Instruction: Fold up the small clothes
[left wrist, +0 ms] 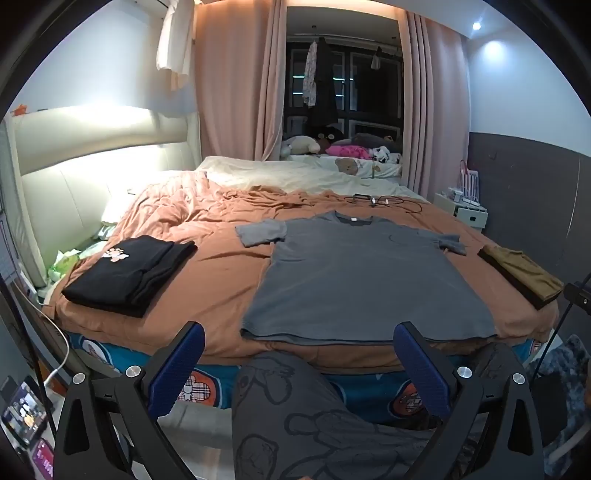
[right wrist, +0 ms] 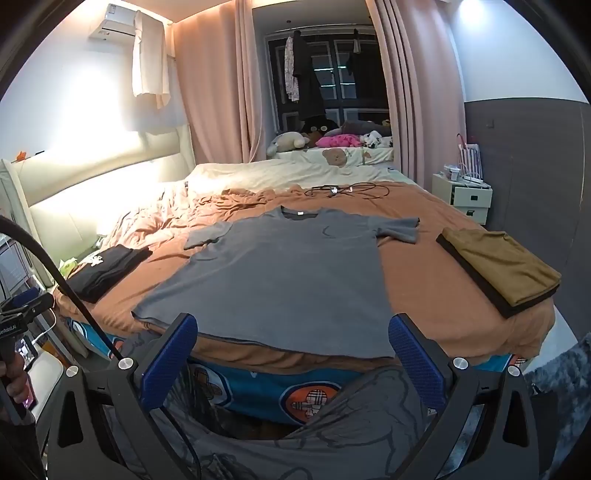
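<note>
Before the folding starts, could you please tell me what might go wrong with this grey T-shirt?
The grey T-shirt has its hem right at the bed edge, so a tug could slide it off. Its left sleeve is already creased, which may fold in crooked. Both the left gripper and the right gripper are open and short of the cloth, so a grab could also pinch the orange sheet.

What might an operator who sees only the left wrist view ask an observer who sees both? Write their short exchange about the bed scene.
Operator: Is the right gripper holding anything?
Observer: No. The right gripper stands wide open with nothing between its pads; the grey T-shirt lies flat ahead of it.
Operator: What is mounted beside the hanging white garment?
Observer: An air conditioner sits high on the wall, and the white garment hangs from its end.
</note>
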A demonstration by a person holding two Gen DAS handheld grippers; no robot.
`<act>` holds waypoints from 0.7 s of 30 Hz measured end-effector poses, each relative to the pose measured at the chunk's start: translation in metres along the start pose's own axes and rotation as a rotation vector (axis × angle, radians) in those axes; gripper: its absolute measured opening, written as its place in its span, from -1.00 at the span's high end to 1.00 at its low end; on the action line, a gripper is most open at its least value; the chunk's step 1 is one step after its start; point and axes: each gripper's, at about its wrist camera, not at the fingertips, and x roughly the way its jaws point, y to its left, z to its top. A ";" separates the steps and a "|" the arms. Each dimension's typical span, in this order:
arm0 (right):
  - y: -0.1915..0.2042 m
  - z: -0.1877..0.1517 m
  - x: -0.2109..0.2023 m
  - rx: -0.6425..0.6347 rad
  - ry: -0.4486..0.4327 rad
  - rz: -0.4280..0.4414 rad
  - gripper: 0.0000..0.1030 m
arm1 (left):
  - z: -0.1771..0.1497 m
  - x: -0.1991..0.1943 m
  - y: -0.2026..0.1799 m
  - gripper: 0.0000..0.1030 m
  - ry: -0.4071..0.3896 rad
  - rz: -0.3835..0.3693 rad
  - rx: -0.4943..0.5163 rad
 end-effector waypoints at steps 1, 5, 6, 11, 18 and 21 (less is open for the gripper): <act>0.000 0.000 0.001 -0.002 0.002 -0.001 -1.00 | 0.000 0.000 0.000 -0.99 -0.004 -0.005 -0.009; 0.000 0.000 0.004 -0.010 0.008 -0.007 -1.00 | 0.000 -0.003 0.001 -0.99 -0.016 -0.006 -0.012; 0.000 0.000 0.004 -0.011 0.008 -0.007 -1.00 | -0.003 -0.001 -0.007 -0.99 -0.017 -0.009 -0.010; -0.008 0.004 -0.003 0.017 -0.019 0.005 -1.00 | -0.002 -0.007 -0.013 -0.99 -0.026 -0.029 -0.014; -0.014 0.002 -0.009 0.024 -0.042 -0.013 -1.00 | 0.007 -0.018 -0.015 -0.99 -0.038 -0.061 -0.010; -0.012 0.002 -0.007 0.031 -0.039 -0.016 -1.00 | 0.010 -0.021 -0.016 -0.99 -0.048 -0.066 -0.011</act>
